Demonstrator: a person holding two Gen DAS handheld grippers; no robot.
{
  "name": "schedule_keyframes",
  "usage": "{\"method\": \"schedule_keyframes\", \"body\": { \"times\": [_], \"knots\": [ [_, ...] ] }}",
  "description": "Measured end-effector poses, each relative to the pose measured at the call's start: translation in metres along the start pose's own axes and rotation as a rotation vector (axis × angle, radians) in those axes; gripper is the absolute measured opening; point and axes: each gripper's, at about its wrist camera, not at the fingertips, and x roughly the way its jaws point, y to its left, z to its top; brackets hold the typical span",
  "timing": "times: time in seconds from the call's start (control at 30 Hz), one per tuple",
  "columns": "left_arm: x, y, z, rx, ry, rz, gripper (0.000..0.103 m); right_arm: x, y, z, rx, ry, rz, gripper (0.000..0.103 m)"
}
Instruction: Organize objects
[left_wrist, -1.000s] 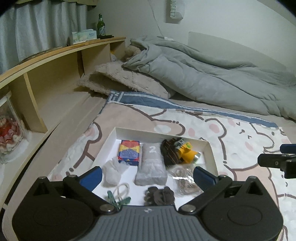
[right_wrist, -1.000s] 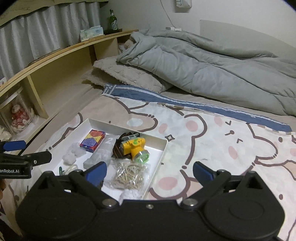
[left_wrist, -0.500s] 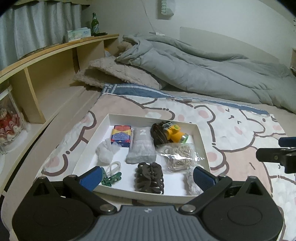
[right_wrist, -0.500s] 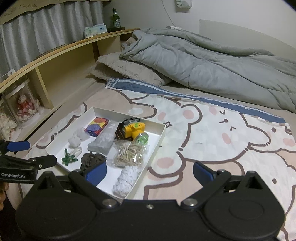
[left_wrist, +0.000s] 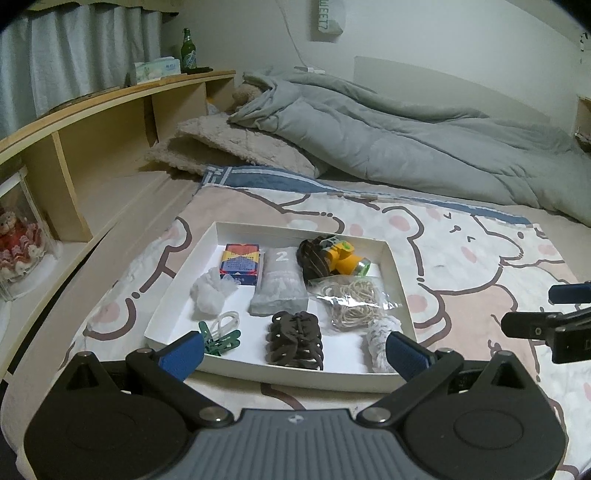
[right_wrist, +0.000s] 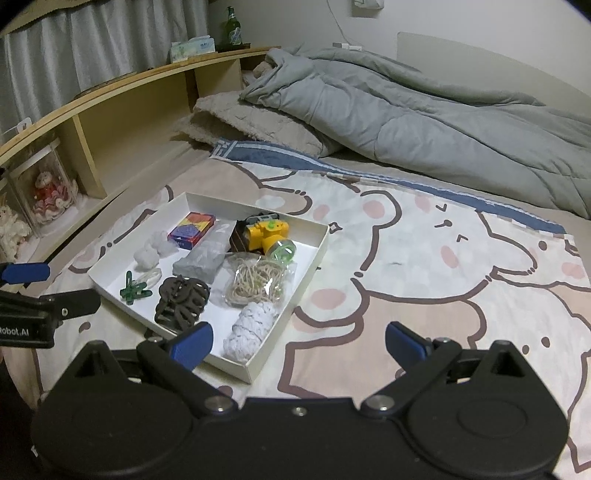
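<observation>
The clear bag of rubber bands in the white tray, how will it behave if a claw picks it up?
The bag of rubber bands looks thin and crinkled, so it will probably sag and feel light. Its glossy film may slip. Lying flat in the tray, it should not roll.

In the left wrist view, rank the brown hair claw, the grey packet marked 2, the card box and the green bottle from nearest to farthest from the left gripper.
From the left gripper:
1. Brown hair claw, near edge of the white tray, between the fingers.
2. Grey packet marked 2, mid-tray.
3. Card box, far-left part of the tray.
4. Green bottle, on the shelf top, far left.
</observation>
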Motion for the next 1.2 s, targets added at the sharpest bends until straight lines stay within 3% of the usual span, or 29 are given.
{"method": "schedule_keyframes", "body": {
  "times": [1.2],
  "knots": [
    [0.002,-0.0039,-0.0044,0.011,0.01,-0.016,0.103,-0.0008,-0.0027,-0.002,0.013,0.015,-0.003,0.101]
  ]
}}
